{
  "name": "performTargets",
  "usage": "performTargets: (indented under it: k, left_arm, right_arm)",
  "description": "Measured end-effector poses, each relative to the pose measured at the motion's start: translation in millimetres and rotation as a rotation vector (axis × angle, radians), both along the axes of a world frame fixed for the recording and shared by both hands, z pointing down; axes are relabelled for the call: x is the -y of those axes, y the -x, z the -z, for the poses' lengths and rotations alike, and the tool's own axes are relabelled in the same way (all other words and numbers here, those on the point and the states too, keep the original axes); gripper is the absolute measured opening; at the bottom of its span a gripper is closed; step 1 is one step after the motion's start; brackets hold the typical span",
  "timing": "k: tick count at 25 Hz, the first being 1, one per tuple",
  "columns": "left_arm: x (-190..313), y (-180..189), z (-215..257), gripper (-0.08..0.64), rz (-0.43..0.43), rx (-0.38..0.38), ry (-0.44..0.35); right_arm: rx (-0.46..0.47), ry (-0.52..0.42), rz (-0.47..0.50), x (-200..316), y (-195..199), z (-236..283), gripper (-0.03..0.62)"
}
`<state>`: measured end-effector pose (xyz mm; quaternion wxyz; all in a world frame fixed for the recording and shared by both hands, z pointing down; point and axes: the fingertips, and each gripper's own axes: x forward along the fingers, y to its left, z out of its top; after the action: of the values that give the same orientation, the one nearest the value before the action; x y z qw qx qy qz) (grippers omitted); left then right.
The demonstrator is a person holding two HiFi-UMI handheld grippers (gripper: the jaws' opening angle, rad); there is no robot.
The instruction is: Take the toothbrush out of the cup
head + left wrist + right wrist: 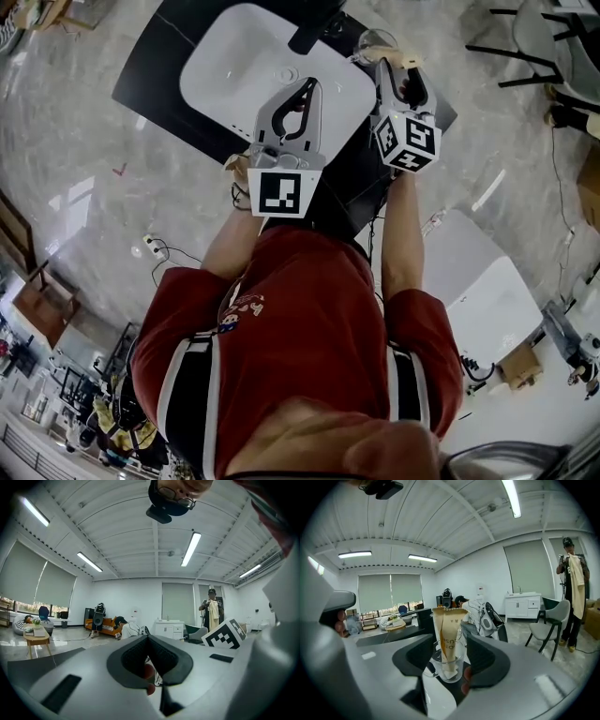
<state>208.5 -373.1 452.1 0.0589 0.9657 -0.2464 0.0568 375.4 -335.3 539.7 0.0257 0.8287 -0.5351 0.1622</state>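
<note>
A clear glass cup (448, 666) stands on the black counter (155, 58) beside the white basin (230, 66). A tan, flat-packed toothbrush pack (447, 632) stands upright in the cup, leaning slightly. My right gripper (451, 659) is open; the cup sits just ahead, between its jaws, and no pad touches it. In the head view the right gripper (391, 67) points at the cup (375, 41) at the counter's far right corner. My left gripper (307, 89) hovers over the basin's right part, shut and empty, and its jaws meet in the left gripper view (149, 652).
A black faucet (314, 26) rises behind the basin. The counter is narrow, with marble floor all around it. A white table (483, 295) stands to the right. A grey chair (548, 625), a white cabinet (523, 606) and a standing person (573, 590) are farther off.
</note>
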Motion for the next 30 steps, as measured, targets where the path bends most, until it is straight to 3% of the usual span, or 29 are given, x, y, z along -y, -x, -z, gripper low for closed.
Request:
performTargets:
  k: [3, 7, 17, 30]
  left_arm:
    - [3, -2, -2, 0.006, -0.001, 0.000, 0.007]
    - [4, -2, -3, 0.006, 0.003, -0.006, 0.015]
    - [-1, 2, 1, 0.006, 0.007, -0.011, -0.002]
    - [0, 23, 27, 0.006, 0.062, -0.052, -0.044]
  right_arm:
    - [-0.015, 0.007, 0.020, 6, -1, -2, 0.222]
    - [-0.057, 0.011, 0.001, 7, -4, -1, 0.076]
    - [-0.086, 0.000, 0.028, 12, 8, 6, 0.045]
    - [-0.189, -0.112, 0.018, 6, 20, 67, 0.035]
